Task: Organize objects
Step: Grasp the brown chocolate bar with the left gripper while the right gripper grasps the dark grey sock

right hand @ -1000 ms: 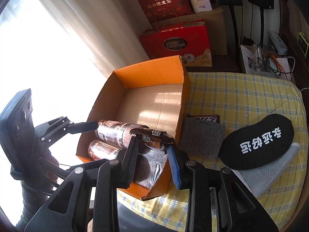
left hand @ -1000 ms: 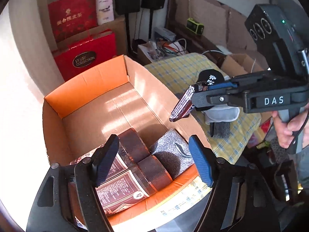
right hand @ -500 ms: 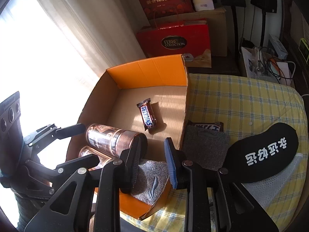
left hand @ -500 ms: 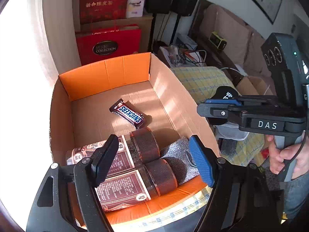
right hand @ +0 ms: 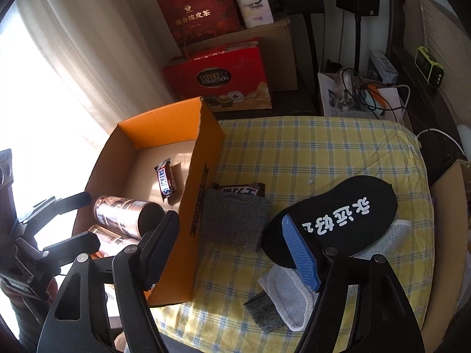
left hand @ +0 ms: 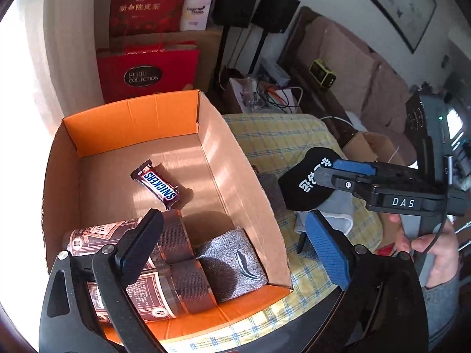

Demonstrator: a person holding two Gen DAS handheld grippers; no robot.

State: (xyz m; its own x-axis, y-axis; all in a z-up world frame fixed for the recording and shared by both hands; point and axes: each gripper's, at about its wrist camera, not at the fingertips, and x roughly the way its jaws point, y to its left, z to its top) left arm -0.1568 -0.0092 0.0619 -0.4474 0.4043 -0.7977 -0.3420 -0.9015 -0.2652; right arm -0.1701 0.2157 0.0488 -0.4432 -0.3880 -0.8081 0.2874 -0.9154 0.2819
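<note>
A: Cardboard box [right hand: 206, 158]: one Snickers bar [right hand: 165, 183] is laid inside, the other [right hand: 240, 189] just outside, under a grey sock [right hand: 235, 220].

B: Right hand-held gripper [right hand: 229, 253], jaws just opened, nothing gripped; left hand-held gripper [left hand: 232, 250] likewise. The sock should be lifted first.

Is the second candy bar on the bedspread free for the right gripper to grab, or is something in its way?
Partly blocked: the grey sock overlaps the candy bar's near edge, between it and the open right gripper.
</note>
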